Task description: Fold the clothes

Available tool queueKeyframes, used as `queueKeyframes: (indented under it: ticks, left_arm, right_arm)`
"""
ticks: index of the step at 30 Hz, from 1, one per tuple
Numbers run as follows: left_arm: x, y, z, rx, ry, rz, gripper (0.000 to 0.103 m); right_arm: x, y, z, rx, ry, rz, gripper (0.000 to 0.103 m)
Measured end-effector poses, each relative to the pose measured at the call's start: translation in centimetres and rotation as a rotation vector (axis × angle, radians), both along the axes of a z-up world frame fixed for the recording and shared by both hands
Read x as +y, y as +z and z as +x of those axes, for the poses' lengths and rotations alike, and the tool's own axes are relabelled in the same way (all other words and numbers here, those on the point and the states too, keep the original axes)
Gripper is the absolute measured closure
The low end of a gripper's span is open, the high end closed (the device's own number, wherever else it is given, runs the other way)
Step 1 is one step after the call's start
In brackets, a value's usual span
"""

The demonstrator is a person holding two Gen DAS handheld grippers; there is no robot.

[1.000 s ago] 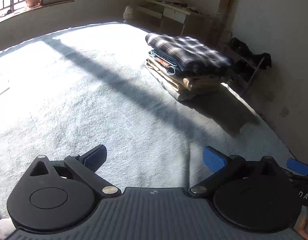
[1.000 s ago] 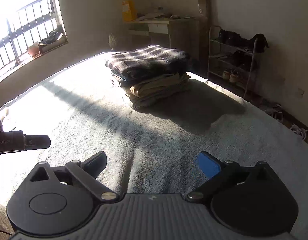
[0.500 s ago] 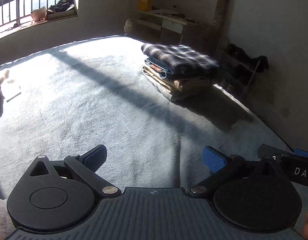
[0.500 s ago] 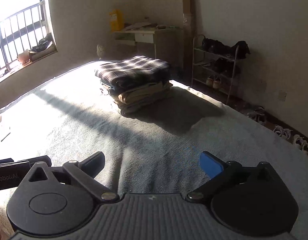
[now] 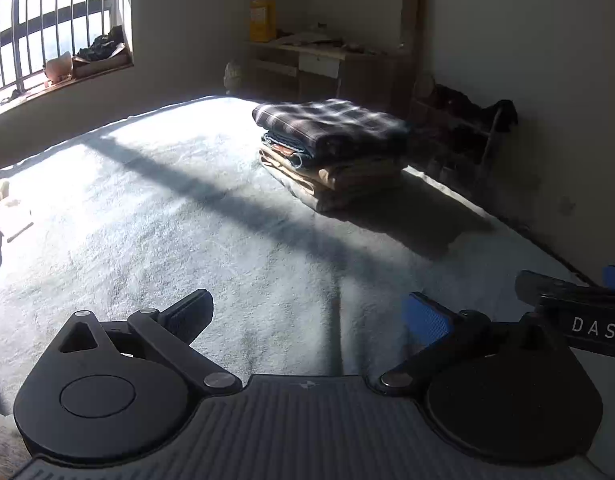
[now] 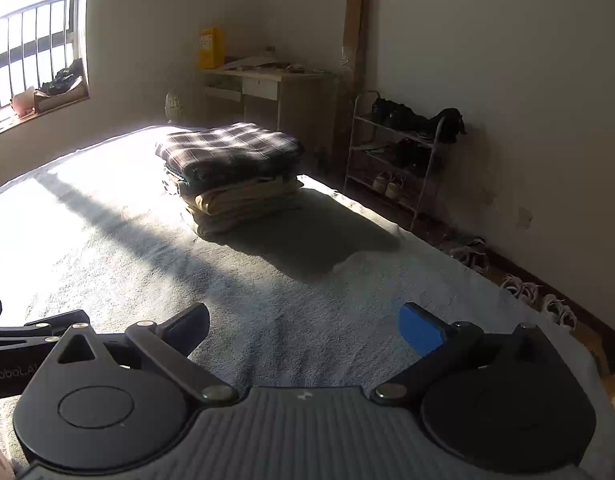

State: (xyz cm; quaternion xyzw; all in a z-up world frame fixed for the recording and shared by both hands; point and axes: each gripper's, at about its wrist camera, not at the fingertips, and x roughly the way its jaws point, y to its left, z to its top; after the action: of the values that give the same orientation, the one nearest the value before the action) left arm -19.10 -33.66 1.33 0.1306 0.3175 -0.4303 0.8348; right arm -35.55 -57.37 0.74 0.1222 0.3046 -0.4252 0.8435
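1. Stack of folded clothes (image 5: 329, 152): one pile, at the far side of the bed toward the right, well apart from both grippers. The top piece is a dark plaid cloth (image 6: 227, 148); beneath it lie a blue denim piece and several tan and cream pieces, their exact count not clear.
2. Bed (image 5: 167, 216): one, covered in a pale fleecy blanket, half in sun and half in shadow.
3. Left gripper (image 5: 307, 312): fingers apart, holding nothing, above the near blanket. One blue pad is visible.
4. Right gripper (image 6: 305, 324): fingers apart, holding nothing. Seen from the left wrist camera, its side reads "DAS"; the rest is cut off.
5. Lettering on the left gripper's body, seen from the right wrist camera: "Robot.A", partly cut off.
6. Desk (image 6: 275, 92): one, against the far wall, carrying a yellow box (image 6: 210, 47) whose print is unreadable.
7. Shoe rack (image 6: 395, 152): one, beside the desk, holding several shoes.
8. Barred window (image 5: 47, 36): one, at left.
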Motion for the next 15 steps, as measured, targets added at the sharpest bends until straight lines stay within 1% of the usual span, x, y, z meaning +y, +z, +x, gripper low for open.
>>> queueKeyframes:
  ticks: [4,6,11,15]
  left_arm:
    - [-0.53,-0.19,-0.65,-0.01,0.004,0.006,0.0]
    - [-0.52,-0.16,-0.78,-0.025,0.015,-0.002,0.0]
    - [-0.44,-0.08,-0.5,-0.025,0.028,-0.014,0.0]
    - [-0.64,0.03,-0.64,-0.062,0.044,0.006,0.0]
  right_arm:
    - [-0.43,-0.26,-0.03,0.007,-0.018,0.003,0.0]
    - [-0.52,-0.32,-0.04,0.005,-0.02,0.0,0.0]
    - [-0.5,-0.41,0.0,0.01,-0.023,-0.027,0.0]
    - [-0.39,-0.46,-0.23,0.002,-0.032,-0.054,0.0]
